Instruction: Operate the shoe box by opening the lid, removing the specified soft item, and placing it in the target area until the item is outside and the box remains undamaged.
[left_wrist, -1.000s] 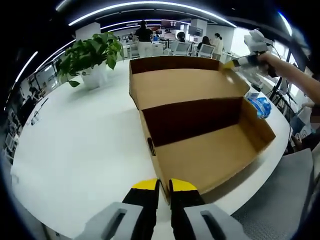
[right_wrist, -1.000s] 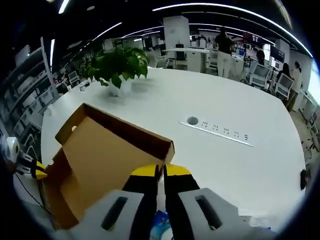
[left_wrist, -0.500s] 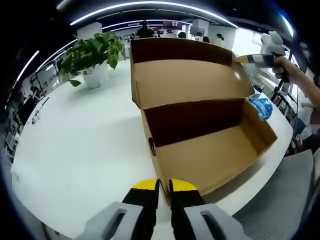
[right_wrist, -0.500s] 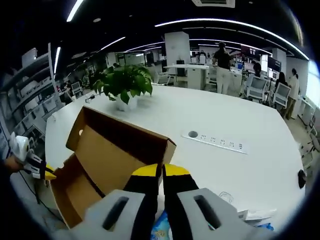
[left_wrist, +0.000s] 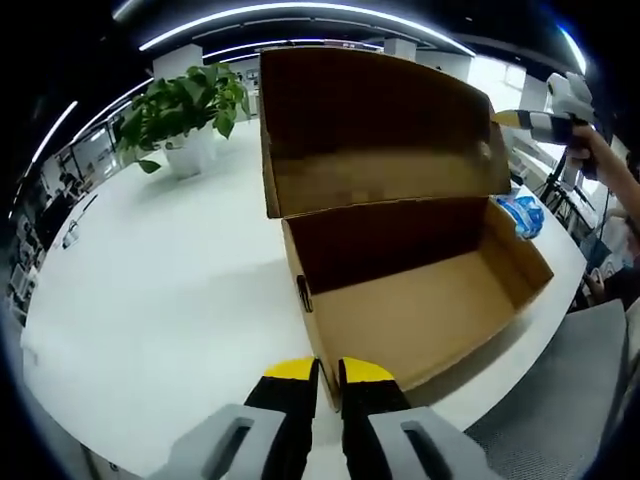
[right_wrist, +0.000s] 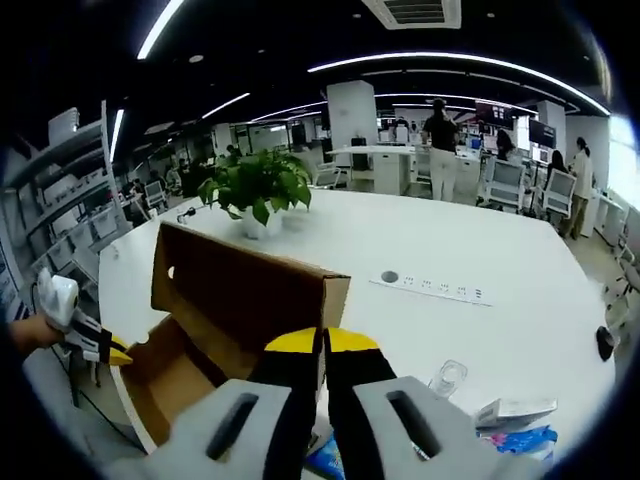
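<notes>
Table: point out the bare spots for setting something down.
Wide bare table lies between the potted plant and the shoe box. It is crowded by the blue packet past the box's far end.

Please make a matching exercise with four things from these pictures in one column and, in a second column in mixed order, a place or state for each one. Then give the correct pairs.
Things:
1. shoe box lid
2. potted plant
3. blue packet
4. left gripper

Place or state:
A. on the table beyond the box's far end
B. raised, pinched at a corner by the right gripper
C. shut on the box's near wall
D. on the white table, apart from the box

Pairs: 1-B, 2-D, 3-A, 4-C
</notes>
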